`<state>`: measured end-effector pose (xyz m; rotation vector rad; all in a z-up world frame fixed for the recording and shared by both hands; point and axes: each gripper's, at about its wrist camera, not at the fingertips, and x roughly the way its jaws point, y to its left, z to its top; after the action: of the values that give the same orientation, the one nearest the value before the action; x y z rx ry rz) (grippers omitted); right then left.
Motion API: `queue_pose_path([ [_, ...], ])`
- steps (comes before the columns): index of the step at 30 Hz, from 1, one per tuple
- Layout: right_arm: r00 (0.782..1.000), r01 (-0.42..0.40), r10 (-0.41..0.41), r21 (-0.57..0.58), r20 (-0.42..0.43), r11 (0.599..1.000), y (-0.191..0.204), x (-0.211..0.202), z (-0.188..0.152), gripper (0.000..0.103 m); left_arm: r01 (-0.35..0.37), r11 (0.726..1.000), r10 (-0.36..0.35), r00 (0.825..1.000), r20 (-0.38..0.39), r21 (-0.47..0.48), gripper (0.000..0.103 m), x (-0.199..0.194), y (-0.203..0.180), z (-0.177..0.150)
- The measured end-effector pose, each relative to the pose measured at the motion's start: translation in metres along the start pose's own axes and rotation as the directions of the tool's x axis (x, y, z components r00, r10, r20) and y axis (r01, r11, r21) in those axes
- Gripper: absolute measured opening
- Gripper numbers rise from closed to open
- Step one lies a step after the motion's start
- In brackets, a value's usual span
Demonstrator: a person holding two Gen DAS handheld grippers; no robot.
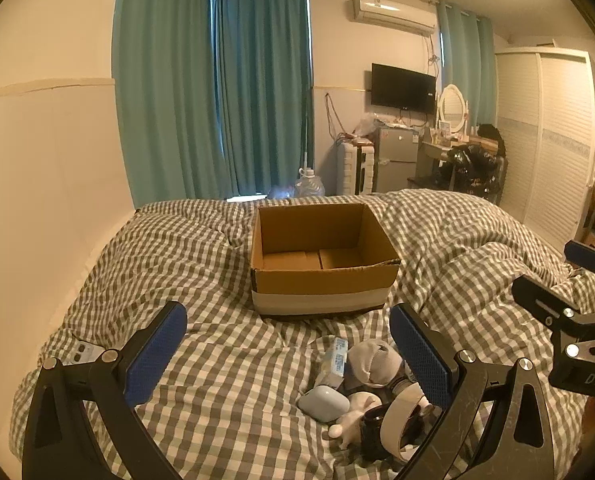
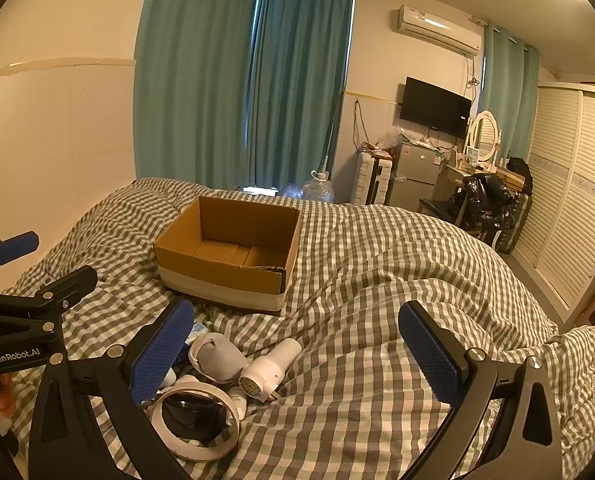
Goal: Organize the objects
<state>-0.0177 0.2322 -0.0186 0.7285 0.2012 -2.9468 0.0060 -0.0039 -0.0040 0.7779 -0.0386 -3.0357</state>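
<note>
An open, empty cardboard box (image 1: 321, 276) (image 2: 225, 280) sits on the checked bed. In front of it lies a pile: a grey plush toy (image 1: 373, 360) (image 2: 221, 356), a light blue case (image 1: 323, 400), a small blue-white packet (image 1: 335, 360), a roll of white tape (image 1: 397, 424) (image 2: 195, 420) over a dark jar, and a white hair dryer (image 2: 273, 368). My left gripper (image 1: 289, 360) is open and empty, above the bed left of the pile. My right gripper (image 2: 297, 356) is open and empty, right of the pile. Each gripper shows at the edge of the other's view.
The checked quilt (image 2: 377, 264) is rumpled, with a raised fold at the right. A phone (image 1: 83, 354) lies at the bed's left edge by the wall. Beyond the bed stand curtains, water bottles, a small fridge (image 2: 413, 176), a dressing table and a wardrobe (image 2: 569, 200).
</note>
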Motion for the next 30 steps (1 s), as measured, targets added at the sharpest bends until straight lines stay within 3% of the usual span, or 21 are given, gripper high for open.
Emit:
queue_pose_path([
  [30, 0.999, -0.037, 0.038, 0.016, -0.014, 0.999, 0.0061, 0.0002, -0.0012, 0.099, 0.012, 1.000, -0.012, 1.000, 0.009, -0.016, 0.103, -0.0032, 0.0020, -0.0026],
])
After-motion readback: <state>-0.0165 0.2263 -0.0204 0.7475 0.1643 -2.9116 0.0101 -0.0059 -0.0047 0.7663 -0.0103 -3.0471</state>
